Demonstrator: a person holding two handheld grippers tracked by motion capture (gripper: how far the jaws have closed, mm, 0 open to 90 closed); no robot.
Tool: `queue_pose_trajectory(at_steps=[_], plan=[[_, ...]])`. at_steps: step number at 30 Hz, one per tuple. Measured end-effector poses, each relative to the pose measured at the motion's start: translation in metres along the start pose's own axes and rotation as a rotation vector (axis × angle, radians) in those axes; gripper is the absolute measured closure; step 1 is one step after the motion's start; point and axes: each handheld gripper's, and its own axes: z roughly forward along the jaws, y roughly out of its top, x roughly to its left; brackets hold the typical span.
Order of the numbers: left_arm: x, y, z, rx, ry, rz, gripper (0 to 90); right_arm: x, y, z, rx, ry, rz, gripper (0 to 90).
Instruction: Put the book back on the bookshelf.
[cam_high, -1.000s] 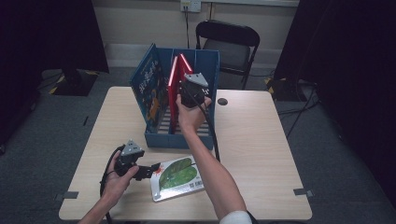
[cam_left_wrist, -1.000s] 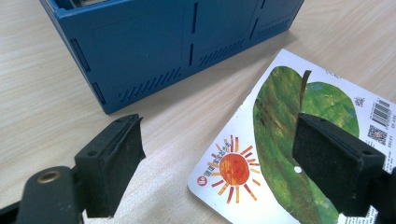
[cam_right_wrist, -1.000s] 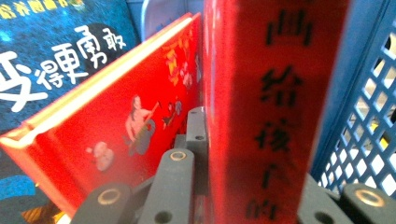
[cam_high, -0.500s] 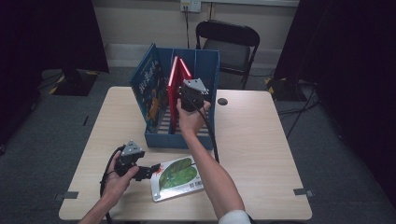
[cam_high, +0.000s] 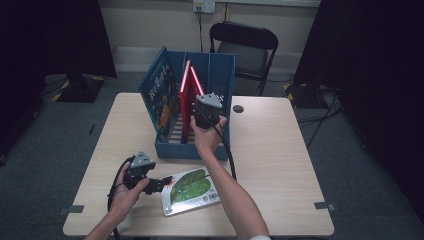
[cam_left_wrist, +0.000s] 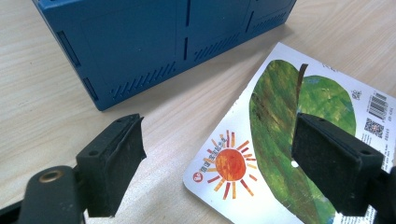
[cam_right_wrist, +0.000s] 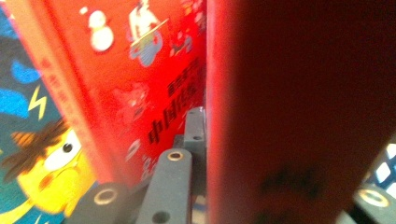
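My right gripper (cam_high: 204, 114) hangs over the blue file holder (cam_high: 220, 75), shut on the top edge of a red book (cam_high: 191, 92) that stands upright in a slot. In the right gripper view this red book (cam_right_wrist: 299, 116) sits between the jaws, and one finger (cam_right_wrist: 194, 130) shows to its left. A second red book (cam_right_wrist: 130, 93) and a blue picture book (cam_high: 161, 95) stand beside it. My left gripper (cam_high: 159, 186) rests low near the table's front, open, its jaws astride the corner of a flat green-leaf book (cam_left_wrist: 289, 107).
The file holder's front wall (cam_left_wrist: 140, 46) rises just beyond the left gripper. A black chair (cam_high: 245, 50) stands behind the table. A round cable hole (cam_high: 238, 108) lies to the right of the holder. Bare tabletop (cam_high: 280, 150) spreads to the right.
My right gripper has sunk with the red book, which now sits lower in the holder. The left gripper has stayed put.
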Motion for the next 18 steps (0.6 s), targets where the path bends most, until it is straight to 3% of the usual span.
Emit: queue_pose_trajectory(at_steps=[12, 18], plan=[[0.0, 0.0, 0.001, 0.004, -0.001, 0.0, 16.9, -0.002, -0.009, -0.013, 0.034, 0.075, -0.031, 71.4], [-0.001, 0.0, 0.002, 0.007, -0.002, 0.005, 16.9, -0.008, -0.013, -0.02, 0.055, 0.108, -0.008, 71.2]])
